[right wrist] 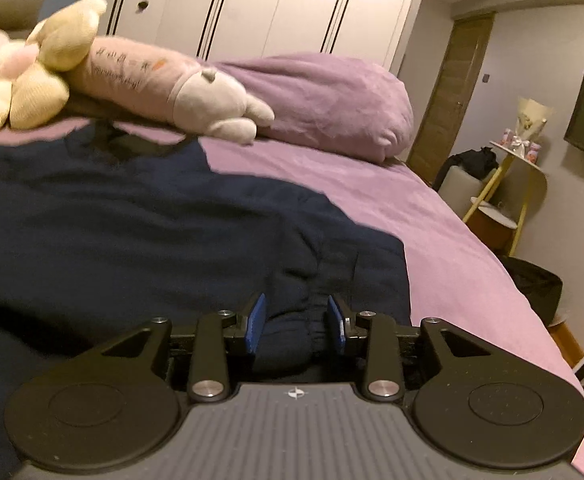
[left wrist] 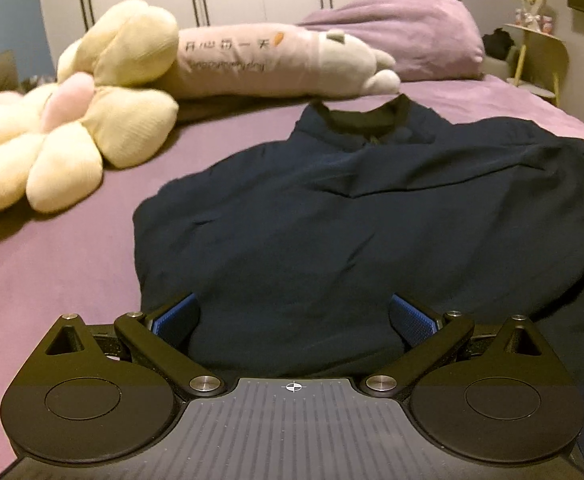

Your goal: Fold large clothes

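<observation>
A large dark navy garment (left wrist: 371,208) with a black collar lies spread on the purple bed (left wrist: 52,272). My left gripper (left wrist: 293,320) is open wide, its blue pads on either side of the garment's near hem. In the right wrist view the same garment (right wrist: 132,216) fills the left. My right gripper (right wrist: 295,324) is partly closed with a bunched fold of the navy fabric between its blue pads; the pads appear to press the fabric.
A cream flower-shaped plush (left wrist: 72,128) and a long pink plush pillow (left wrist: 252,60) lie at the head of the bed, next to a purple duvet heap (right wrist: 323,100). White wardrobes stand behind. A side table (right wrist: 511,184) and a wall TV are to the right.
</observation>
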`<state>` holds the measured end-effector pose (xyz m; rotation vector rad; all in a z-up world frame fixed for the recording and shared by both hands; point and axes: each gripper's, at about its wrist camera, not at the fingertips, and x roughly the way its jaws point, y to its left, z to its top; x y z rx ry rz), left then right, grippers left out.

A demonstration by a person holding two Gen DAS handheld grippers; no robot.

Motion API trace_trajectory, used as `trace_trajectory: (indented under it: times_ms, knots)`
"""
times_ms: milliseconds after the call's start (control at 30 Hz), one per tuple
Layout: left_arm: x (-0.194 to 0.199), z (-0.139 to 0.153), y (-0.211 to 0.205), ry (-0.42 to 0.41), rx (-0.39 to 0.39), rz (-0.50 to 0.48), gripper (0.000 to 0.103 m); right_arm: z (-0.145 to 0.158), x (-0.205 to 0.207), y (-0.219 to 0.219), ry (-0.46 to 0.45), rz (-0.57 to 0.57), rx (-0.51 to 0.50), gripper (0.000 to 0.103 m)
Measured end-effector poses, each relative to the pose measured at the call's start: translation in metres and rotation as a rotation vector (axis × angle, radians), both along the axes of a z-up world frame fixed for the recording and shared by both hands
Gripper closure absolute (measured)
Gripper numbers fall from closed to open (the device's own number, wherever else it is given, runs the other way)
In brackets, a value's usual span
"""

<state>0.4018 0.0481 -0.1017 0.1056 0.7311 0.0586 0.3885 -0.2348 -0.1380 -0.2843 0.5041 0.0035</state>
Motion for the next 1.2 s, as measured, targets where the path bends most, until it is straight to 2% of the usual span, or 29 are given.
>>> trace_trajectory:
  times_ms: [133, 200, 433, 533, 600, 700, 767, 867, 967, 1067, 1200]
  knots:
    - [0.015, -0.003, -0.002, 0.028, -0.004, 0.038, 0.0, -0.005, 0.018, 0.011, 0.045, -0.017, -0.054, 0.069]
    - [0.021, -0.006, -0.002, 0.031, -0.003, 0.046, 0.0, -0.007, 0.027, 0.012, 0.056, -0.024, -0.046, 0.068]
    - [0.034, -0.013, 0.0, 0.006, -0.023, 0.075, 0.0, -0.01, 0.049, 0.001, 0.071, -0.024, 0.037, 0.067]
    - [0.03, -0.005, 0.003, 0.032, -0.046, 0.093, 0.0, -0.004, 0.053, -0.004, 0.084, -0.032, 0.09, 0.066]
    - [0.02, 0.003, 0.006, 0.055, -0.066, 0.093, 0.0, 0.005, 0.046, -0.012, 0.085, -0.053, 0.165, 0.065]
    - [-0.016, 0.019, 0.012, 0.041, -0.089, 0.032, 0.0, 0.028, 0.011, -0.039, 0.071, -0.073, 0.423, 0.061]
    - [-0.047, 0.027, 0.022, 0.066, -0.127, -0.008, 0.0, 0.037, -0.026, -0.061, 0.065, -0.055, 0.608, 0.048]
    - [-0.1, 0.035, 0.037, 0.109, -0.173, -0.032, 0.0, 0.039, -0.087, -0.088, 0.093, -0.054, 0.744, 0.048]
    - [-0.16, 0.04, 0.051, 0.149, -0.198, -0.036, 0.0, 0.036, -0.146, -0.112, 0.174, -0.078, 0.773, 0.048]
    - [-0.221, 0.038, 0.065, 0.202, -0.201, -0.005, 0.0, 0.036, -0.203, -0.13, 0.257, -0.098, 0.719, 0.048]
    - [-0.284, 0.03, 0.082, 0.272, -0.246, 0.044, 0.0, 0.031, -0.269, -0.163, 0.327, -0.171, 0.708, 0.047]
